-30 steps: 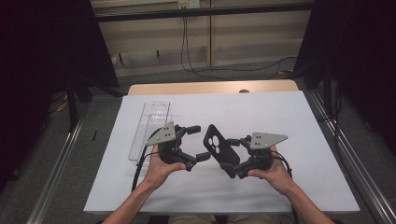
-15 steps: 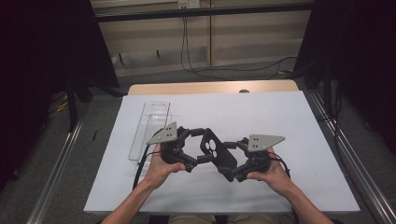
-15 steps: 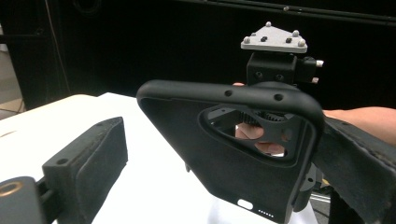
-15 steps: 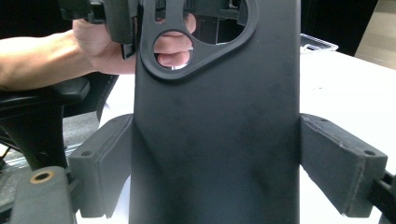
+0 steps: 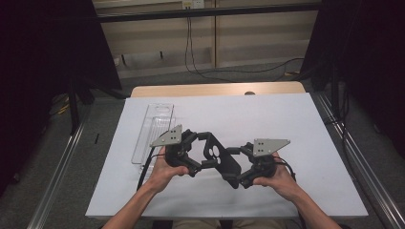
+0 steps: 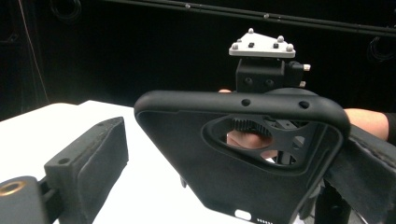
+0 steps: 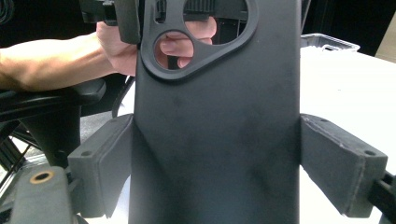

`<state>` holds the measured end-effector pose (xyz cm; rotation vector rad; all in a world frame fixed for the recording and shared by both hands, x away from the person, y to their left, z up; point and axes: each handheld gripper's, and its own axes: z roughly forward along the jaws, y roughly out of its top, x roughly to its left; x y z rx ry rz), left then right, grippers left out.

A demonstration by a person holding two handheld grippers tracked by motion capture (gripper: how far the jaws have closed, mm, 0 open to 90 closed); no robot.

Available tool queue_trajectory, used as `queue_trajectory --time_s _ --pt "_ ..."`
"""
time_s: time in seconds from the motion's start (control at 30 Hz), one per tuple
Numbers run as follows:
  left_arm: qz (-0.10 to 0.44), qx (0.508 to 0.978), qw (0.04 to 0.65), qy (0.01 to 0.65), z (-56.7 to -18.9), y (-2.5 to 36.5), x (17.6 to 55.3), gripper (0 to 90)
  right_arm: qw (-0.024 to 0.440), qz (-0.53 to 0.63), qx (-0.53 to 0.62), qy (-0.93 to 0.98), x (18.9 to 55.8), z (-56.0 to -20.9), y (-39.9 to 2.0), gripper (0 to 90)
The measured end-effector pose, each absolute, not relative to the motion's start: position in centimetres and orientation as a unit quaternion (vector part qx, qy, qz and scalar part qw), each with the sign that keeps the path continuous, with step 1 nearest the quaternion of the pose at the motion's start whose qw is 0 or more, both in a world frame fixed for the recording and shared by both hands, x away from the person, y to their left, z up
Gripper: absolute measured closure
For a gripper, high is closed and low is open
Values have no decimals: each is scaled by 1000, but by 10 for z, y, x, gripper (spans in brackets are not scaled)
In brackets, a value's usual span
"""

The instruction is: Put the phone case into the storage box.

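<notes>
- Case (image 5: 220,157): held above the worktop (image 5: 286,119), between both grippers.
- Right gripper (image 5: 237,177): fingers (image 7: 343,170) clamp its long edges.
- Left gripper (image 5: 200,151): fingers (image 6: 88,161) apparently released.
- Handling: light, flexible, matte; grip the side edges, clear of the camera cutout.

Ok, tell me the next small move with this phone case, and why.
Probably close the left hand-held gripper on the phone case's camera end. The right hand-held gripper grips the case's long sides, while in the left gripper view one left pad stands clear of the case, so that end looks unsecured.
</notes>
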<state>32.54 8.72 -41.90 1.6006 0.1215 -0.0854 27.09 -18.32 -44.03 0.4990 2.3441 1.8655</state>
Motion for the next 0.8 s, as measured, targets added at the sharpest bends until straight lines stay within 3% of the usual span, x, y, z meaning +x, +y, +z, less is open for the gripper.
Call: queue_trajectory --time_s 0.33,0.8 --pt "-40 718 694 28 -417 82 322 38 43 612 157 774 269 -441 -182 134" --pt "-46 717 696 8 -416 80 319 101 39 604 151 782 268 -442 -180 135"
